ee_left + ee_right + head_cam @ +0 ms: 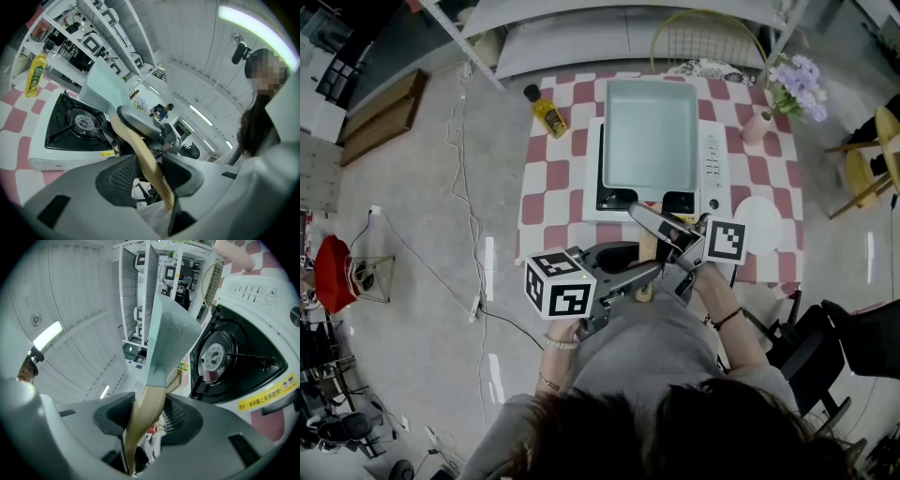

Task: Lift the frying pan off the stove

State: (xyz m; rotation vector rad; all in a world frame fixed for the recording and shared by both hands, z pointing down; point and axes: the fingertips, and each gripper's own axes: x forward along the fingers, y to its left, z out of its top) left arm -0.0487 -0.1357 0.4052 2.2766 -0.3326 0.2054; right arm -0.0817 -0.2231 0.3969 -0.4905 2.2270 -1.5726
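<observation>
A square pale-green frying pan (652, 131) hangs over the white table stove (712, 164). In both gripper views it is raised clear of the bare burner (77, 122) (218, 355). Its wooden handle (645, 247) points toward me. My left gripper (642, 277) is shut on the handle (143, 157) near its end, coming in from the left. My right gripper (664, 225) is shut on the same handle (143, 416) from the right, closer to the pan (171, 333). The right gripper's grey jaw crosses the handle in the left gripper view.
The stove stands on a red-and-white checked tablecloth (553, 178). A yellow oil bottle (548, 111) is at its left, a pink vase with purple flowers (759, 124) at the back right, a white plate (759, 223) at the front right. Cables run over the floor at the left.
</observation>
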